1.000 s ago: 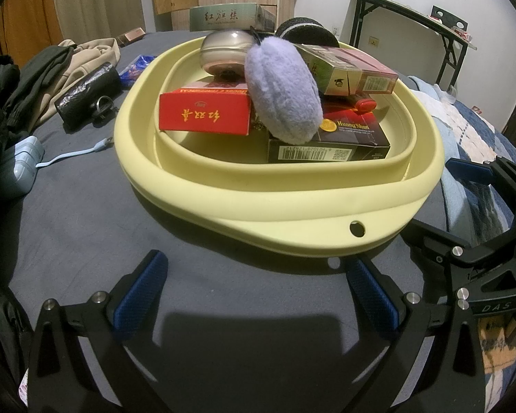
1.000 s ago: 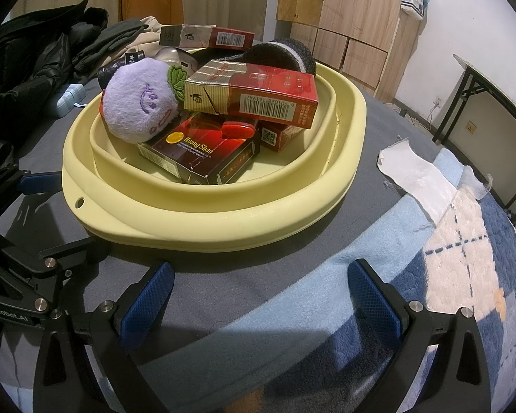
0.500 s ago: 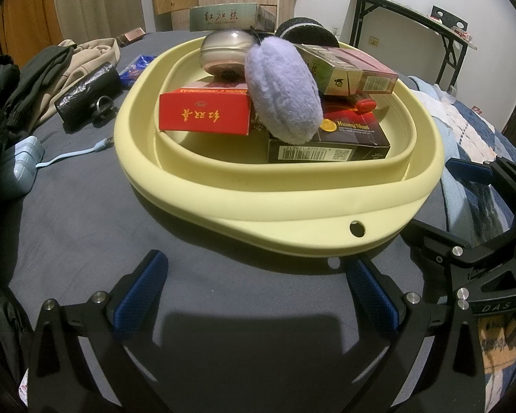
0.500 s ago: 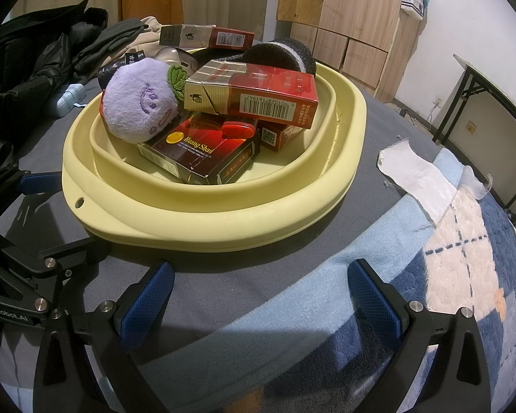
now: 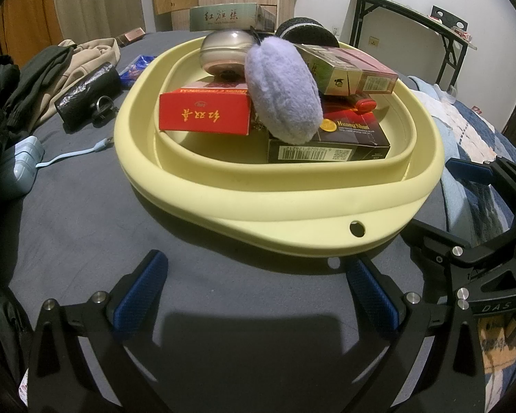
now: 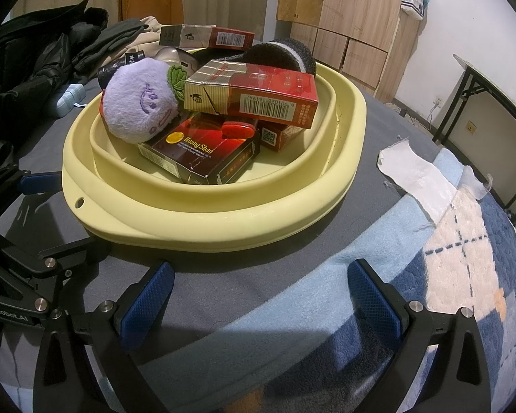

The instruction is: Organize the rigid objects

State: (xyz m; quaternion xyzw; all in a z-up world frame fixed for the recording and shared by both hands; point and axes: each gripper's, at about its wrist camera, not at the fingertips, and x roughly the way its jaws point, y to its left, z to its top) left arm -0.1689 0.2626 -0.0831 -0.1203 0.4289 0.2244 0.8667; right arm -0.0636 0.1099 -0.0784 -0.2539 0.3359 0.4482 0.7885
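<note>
A pale yellow basin (image 5: 292, 213) (image 6: 223, 216) rests on a grey bedsheet. Piled in it are a bright red box (image 5: 204, 115), a dark Huang Shan box (image 5: 340, 137) (image 6: 203, 153), a red-and-gold carton (image 5: 347, 74) (image 6: 254, 94), a purple plush toy (image 5: 282, 98) (image 6: 139, 105), a small red lighter (image 5: 364, 104) (image 6: 237, 130) and a silver round case (image 5: 225, 51). My left gripper (image 5: 254, 285) hangs open just short of the basin's near rim, holding nothing. My right gripper (image 6: 259, 292) is likewise open and empty, near the rim further right.
Behind the basin lie a black slipper (image 6: 282, 56), a green carton (image 5: 228, 16) and another red carton (image 6: 206, 37). Dark and beige clothes (image 5: 34, 82), a black pouch (image 5: 86, 94) and a pale blue charger with cable (image 5: 24, 163) lie left. A blue checked blanket (image 6: 447, 258) covers the right.
</note>
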